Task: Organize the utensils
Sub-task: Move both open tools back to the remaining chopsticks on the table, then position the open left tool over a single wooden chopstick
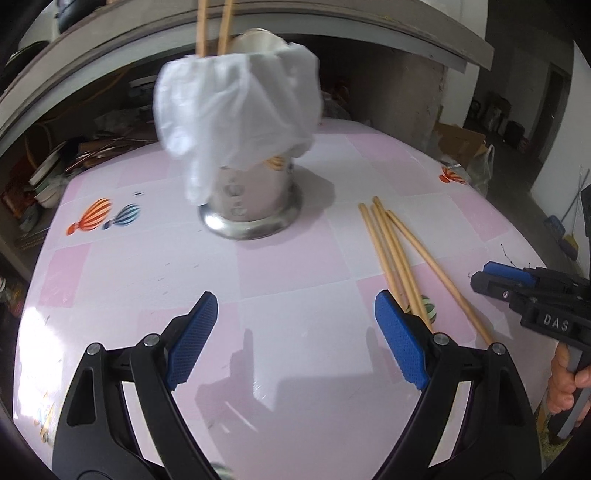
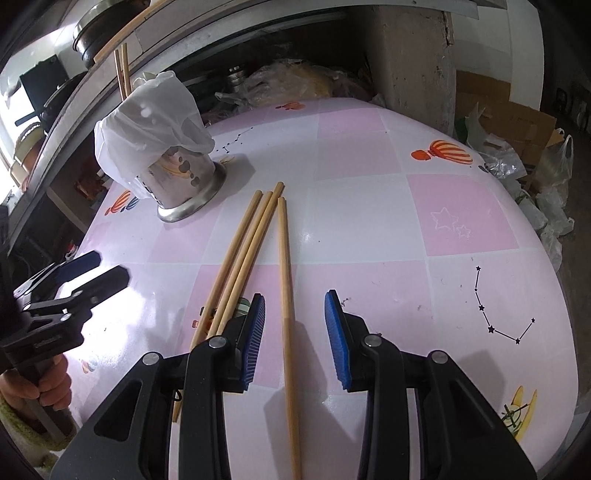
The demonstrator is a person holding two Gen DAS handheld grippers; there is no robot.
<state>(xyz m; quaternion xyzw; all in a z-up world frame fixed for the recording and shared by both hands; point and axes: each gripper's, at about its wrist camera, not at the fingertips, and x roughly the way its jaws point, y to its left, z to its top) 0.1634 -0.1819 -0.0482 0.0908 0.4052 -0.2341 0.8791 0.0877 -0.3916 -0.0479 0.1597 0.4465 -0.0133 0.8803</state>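
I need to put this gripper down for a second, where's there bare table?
Bare tablecloth lies right of the single chopstick, out to the star pattern. Also clear is the patch before the left tongs. Crowded: around the three chopsticks and the holder.

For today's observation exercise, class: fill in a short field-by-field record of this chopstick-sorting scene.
Holder: metal utensil holder, upright, plastic bag draped over it
Stored: two chopsticks standing in it
Loose: four chopsticks lying on table
Right gripper: open, straddling the separate chopstick
Left gripper: open, empty
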